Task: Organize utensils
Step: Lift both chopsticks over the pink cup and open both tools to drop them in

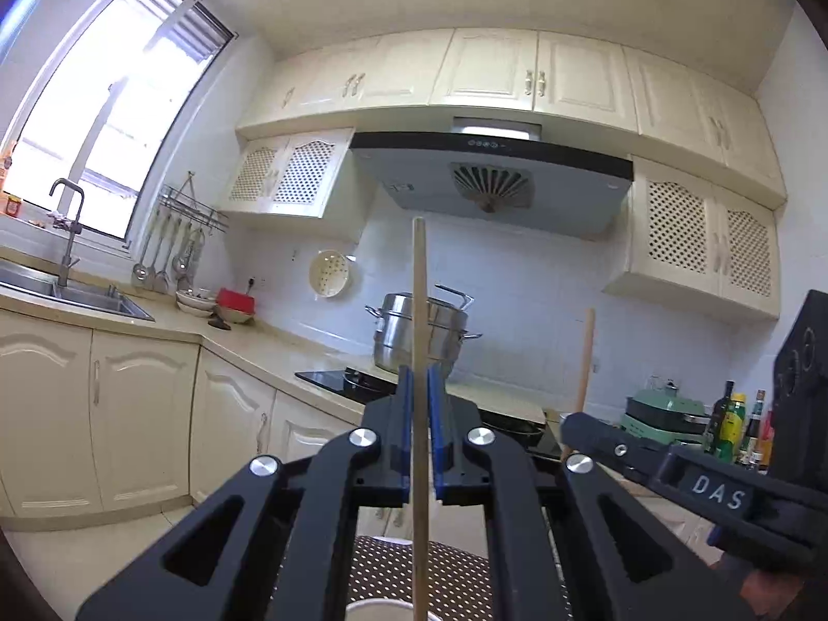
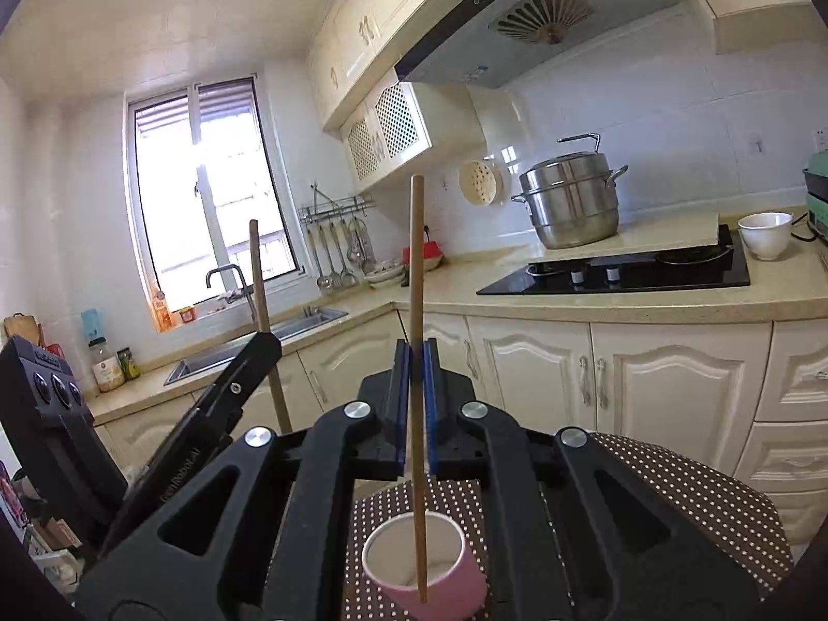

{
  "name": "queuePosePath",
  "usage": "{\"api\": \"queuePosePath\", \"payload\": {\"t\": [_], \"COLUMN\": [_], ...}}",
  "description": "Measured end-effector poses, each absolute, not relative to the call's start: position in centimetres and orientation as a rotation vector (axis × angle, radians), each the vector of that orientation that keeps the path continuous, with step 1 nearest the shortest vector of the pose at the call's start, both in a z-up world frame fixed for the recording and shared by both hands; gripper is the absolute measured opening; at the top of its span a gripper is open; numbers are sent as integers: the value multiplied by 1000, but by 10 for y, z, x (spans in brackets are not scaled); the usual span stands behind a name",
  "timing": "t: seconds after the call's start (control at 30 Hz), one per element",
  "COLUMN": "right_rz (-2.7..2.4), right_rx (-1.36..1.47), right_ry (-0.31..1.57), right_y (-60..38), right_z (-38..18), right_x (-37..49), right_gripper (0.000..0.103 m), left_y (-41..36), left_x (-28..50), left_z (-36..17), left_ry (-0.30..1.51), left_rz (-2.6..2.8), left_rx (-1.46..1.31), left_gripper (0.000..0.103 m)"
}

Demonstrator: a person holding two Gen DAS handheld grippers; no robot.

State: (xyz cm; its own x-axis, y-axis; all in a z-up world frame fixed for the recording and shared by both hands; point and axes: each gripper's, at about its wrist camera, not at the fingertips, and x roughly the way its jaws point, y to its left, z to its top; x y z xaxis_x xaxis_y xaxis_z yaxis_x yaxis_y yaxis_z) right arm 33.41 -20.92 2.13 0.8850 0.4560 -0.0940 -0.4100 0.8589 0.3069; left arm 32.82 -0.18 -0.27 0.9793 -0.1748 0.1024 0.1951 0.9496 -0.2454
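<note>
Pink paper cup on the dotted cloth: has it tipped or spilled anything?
No. The pink paper cup stands upright on the brown dotted cloth, with nothing spilled around it. Nothing stands out.

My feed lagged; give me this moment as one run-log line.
left gripper: shut on chopstick | right gripper: shut on second chopstick | both upright | pink cup: below, on dotted cloth

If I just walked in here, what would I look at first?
Probably the two wooden chopsticks standing upright, one pinched in the left gripper and one in the right gripper, each between closed blue jaws. Below the right chopstick sits a pink paper cup on a brown polka-dot cloth. Behind them, a shiny steel steamer pot stands by the black stove, with a bright window over the sink.
</note>
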Motion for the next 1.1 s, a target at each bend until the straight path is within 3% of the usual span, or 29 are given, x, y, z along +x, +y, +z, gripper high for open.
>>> {"api": "queuePosePath", "payload": {"t": [0.77, 0.83, 0.87, 0.9, 0.97, 1.1], "right_rz": [472, 471, 470, 469, 467, 458], "right_rx": [247, 249, 249, 249, 249, 249], "right_ry": [276, 286, 293, 298, 312, 331], "right_y": [-193, -194, -194, -194, -193, -192], "right_z": [-27, -29, -31, -32, -35, -40], "right_x": [344, 343, 342, 341, 340, 335], "right_gripper": [6, 6, 6, 6, 6, 6], "left_y": [13, 14, 15, 16, 17, 18], "left_x": [347, 345, 343, 341, 337, 328], "left_z": [-56, -58, -58, -58, -58, -57], "left_ry": [106, 127, 133, 136, 150, 185], "left_rz": [-190, -187, -182, -178, -173, -154], "left_rx": [-210, -207, -205, -204, -200, -185], "left_gripper": [7, 15, 28, 35, 36, 48]}}
